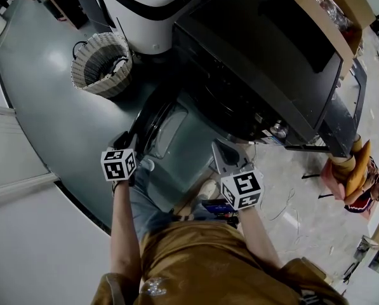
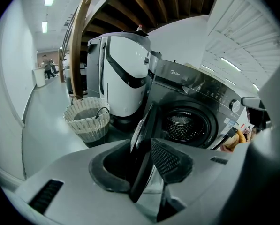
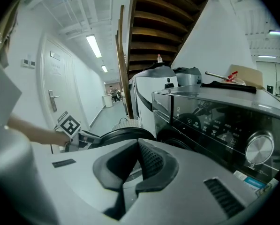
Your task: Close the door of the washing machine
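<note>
The left gripper (image 2: 140, 146) jaws clasp the rim of the open washing machine door (image 2: 144, 121). At its three o'clock, the right gripper (image 3: 137, 146) jaws meet, empty.

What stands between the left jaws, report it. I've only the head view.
Observer: The door's edge stands between the left gripper's jaws. Whether they press on it I can't tell.
Operator: Now report the right gripper.
Observer: The right gripper has its jaws together, with nothing between them.
Operator: Check the drum.
Observer: The drum shows bare metal through the opening. I see no laundry in the part that shows.
</note>
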A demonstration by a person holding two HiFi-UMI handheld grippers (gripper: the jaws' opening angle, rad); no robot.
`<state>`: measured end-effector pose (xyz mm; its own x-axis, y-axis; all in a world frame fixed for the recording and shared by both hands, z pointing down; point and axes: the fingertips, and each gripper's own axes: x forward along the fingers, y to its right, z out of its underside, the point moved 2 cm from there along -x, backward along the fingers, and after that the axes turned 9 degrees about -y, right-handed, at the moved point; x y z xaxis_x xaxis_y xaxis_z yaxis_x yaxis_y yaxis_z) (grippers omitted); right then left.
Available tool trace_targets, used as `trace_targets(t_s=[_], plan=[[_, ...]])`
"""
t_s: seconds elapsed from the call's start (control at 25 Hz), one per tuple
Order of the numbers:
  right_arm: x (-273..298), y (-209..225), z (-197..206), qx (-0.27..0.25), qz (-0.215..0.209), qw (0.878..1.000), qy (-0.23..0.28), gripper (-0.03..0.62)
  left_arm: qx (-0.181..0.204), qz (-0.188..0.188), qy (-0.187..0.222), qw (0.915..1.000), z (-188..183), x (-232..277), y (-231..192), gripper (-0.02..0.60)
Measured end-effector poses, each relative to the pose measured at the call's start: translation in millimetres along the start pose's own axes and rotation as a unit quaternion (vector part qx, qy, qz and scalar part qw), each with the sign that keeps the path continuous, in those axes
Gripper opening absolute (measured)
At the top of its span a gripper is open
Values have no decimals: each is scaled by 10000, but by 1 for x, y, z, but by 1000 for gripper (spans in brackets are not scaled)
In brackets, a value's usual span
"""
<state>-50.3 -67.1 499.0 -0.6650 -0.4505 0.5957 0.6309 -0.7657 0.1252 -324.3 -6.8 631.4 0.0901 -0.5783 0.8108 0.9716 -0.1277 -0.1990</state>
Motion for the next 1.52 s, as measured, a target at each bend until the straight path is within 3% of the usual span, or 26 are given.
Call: trace_targets(t_s=[1.52], plan=[[-84,46,32,198,398,9985,309,12,227,148,-456,9986,24,10,100,132]])
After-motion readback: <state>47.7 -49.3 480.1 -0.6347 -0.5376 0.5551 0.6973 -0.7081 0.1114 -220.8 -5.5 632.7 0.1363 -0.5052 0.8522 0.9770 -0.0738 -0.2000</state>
